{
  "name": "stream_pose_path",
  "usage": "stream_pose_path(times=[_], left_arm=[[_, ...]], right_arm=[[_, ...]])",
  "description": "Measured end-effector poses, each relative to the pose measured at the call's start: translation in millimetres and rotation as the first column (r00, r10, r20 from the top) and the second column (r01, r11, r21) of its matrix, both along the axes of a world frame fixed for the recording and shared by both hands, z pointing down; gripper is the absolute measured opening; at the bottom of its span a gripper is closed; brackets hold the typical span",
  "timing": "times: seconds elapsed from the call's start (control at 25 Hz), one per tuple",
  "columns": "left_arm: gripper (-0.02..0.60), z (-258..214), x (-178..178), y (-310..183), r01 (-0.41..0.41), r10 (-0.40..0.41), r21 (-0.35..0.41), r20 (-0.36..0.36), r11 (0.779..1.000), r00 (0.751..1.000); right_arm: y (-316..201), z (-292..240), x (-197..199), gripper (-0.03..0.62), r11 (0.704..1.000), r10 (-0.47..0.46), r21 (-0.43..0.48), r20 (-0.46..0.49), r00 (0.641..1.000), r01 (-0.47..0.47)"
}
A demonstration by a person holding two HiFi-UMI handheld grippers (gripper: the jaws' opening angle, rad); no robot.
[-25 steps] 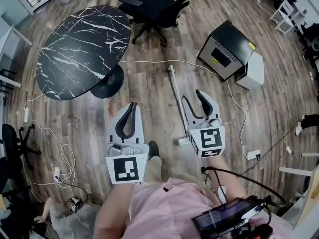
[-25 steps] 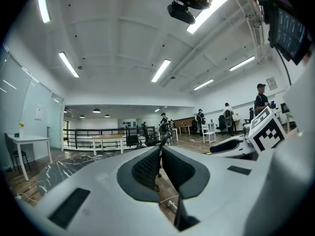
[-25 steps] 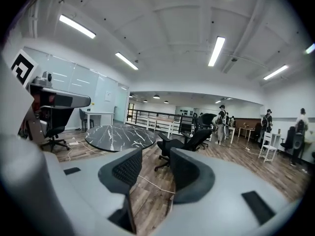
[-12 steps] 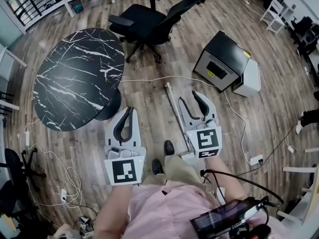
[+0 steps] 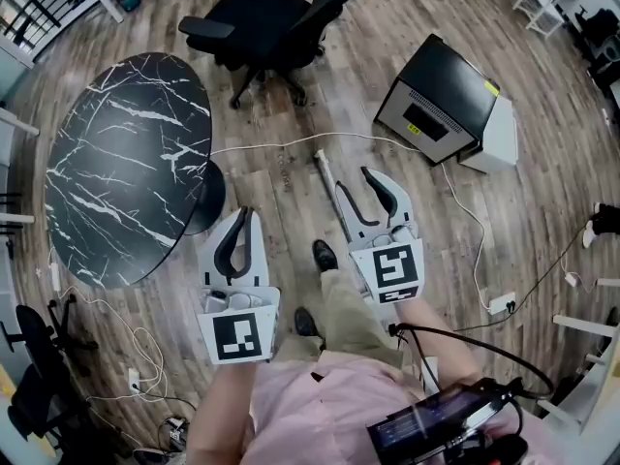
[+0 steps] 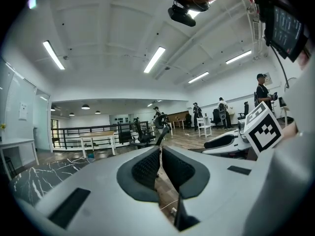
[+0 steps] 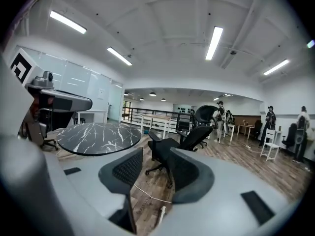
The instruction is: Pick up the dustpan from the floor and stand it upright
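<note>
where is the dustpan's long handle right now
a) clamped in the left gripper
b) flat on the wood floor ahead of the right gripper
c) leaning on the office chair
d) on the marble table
b: the dustpan handle lies flat on the wood floor just ahead of the right gripper, whose fingers are apart and hold nothing.

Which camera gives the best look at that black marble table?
The head view: it shows nearly the whole top of the table from above. The right gripper view shows it low and side-on; the left gripper view catches only a corner.
</note>
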State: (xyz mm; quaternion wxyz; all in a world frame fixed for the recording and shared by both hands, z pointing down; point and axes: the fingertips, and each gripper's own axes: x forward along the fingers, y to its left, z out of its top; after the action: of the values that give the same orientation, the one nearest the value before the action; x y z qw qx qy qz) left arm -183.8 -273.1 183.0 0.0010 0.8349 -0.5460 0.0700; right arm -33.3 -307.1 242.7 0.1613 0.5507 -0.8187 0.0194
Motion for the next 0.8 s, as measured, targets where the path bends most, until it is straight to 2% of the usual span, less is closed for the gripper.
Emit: stream_pose_path(times=[0.36, 0.8], left_arm=[[0.023, 52, 24, -78, 0.006, -0.005, -0.071, 0.017, 0.997, 1.0], [0.023, 161, 43, -138, -0.018, 0.03, -0.184, 0.061, 0.983, 0.998]], right_arm=[[-66, 56, 26, 0.172, 0.996, -0.005, -0.088, 0.0, 1.0, 0.005], [-116, 170, 42, 0.173, 0.972, -0.017, -0.233, 0.004, 1.0, 0.017]])
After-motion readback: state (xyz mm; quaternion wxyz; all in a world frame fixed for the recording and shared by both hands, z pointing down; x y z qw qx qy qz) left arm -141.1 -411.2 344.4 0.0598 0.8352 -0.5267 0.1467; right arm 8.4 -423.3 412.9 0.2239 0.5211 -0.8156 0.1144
